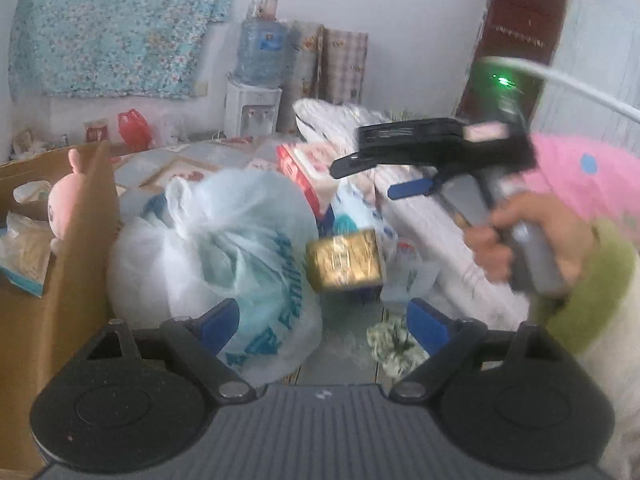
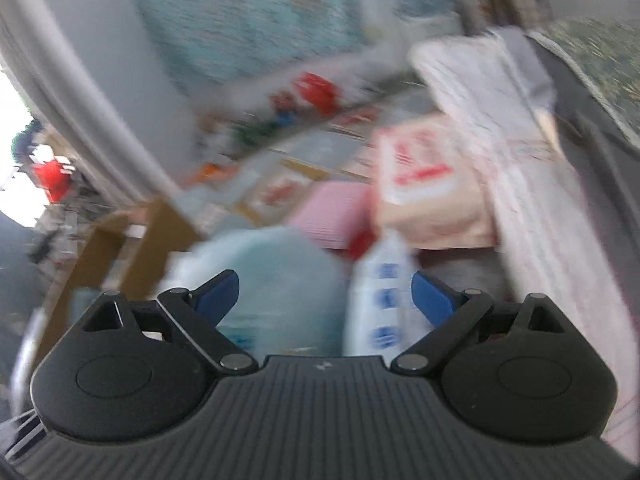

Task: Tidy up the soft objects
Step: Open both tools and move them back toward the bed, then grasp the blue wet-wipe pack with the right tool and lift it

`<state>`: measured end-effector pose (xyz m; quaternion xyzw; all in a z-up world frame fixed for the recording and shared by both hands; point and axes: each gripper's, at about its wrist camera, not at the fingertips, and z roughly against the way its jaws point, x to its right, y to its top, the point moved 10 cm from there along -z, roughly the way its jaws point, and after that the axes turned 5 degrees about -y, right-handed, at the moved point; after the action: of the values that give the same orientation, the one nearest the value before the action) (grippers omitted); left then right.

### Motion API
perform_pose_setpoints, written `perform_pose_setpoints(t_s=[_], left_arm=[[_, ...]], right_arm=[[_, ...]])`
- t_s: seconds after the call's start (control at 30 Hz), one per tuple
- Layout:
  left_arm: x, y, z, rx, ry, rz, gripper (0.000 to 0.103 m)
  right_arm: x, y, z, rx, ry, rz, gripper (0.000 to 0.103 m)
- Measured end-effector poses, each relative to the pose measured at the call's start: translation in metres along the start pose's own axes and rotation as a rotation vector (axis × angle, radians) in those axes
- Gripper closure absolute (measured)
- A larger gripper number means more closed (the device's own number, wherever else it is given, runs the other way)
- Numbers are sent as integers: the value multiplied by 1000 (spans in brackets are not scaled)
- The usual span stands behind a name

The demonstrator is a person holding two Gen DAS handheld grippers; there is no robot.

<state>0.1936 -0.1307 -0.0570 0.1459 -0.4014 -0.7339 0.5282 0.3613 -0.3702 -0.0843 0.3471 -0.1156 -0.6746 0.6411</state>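
My left gripper (image 1: pixel 324 328) stands open low over the floor, nothing between its blue pads (image 1: pixel 218 330). Just ahead lies a knotted white plastic bag (image 1: pixel 216 252) with blue print, and beside it a gold wrapped pack (image 1: pixel 346 260). A pink plush toy (image 1: pixel 60 200) sits in the cardboard box (image 1: pixel 80 280) at the left. A small floral cloth (image 1: pixel 394 344) lies on the floor by the right pad. A hand (image 1: pixel 520 240) holds my right gripper (image 1: pixel 368 180) above the pile. In the blurred right wrist view that gripper (image 2: pixel 324 294) is open and empty over the bag (image 2: pixel 280 280) and a white-blue packet (image 2: pixel 384 300).
A red-and-white pack (image 1: pixel 308 172) and bedding (image 1: pixel 440 240) crowd the right side. A water dispenser (image 1: pixel 252 108) and rolled mats (image 1: pixel 344 64) stand against the far wall. The box also holds a tissue pack (image 1: pixel 24 256). A pink flat item (image 2: pixel 332 212) lies behind the bag.
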Motion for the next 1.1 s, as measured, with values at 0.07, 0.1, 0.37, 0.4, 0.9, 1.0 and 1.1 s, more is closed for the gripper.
perform_pose_setpoints(t_s=[0.07, 0.1, 0.37, 0.4, 0.9, 1.0, 1.1], left_arm=[[4, -10, -4, -3, 13, -24, 11], [4, -15, -5, -7, 21, -37, 11], [10, -50, -9, -48, 2, -47, 11], [10, -55, -8, -54, -5, -49, 11], [-10, -96, 29, -56, -21, -18, 11], [-19, -109, 40, -68, -5, 1, 11], [-29, -122, 50, -83, 2, 41, 11]], right_arm=[[5, -8, -25, -36, -19, 11, 11], [7, -11, -38, -62, -24, 11, 13], [15, -16, -63, -92, -3, -64, 66], [18, -13, -60, -72, 11, -86, 68], [-23, 20, 76, 248, 148, -61, 70], [-53, -14, 95, 187, 288, -59, 70], [-76, -61, 89, 51, 431, -114, 70]])
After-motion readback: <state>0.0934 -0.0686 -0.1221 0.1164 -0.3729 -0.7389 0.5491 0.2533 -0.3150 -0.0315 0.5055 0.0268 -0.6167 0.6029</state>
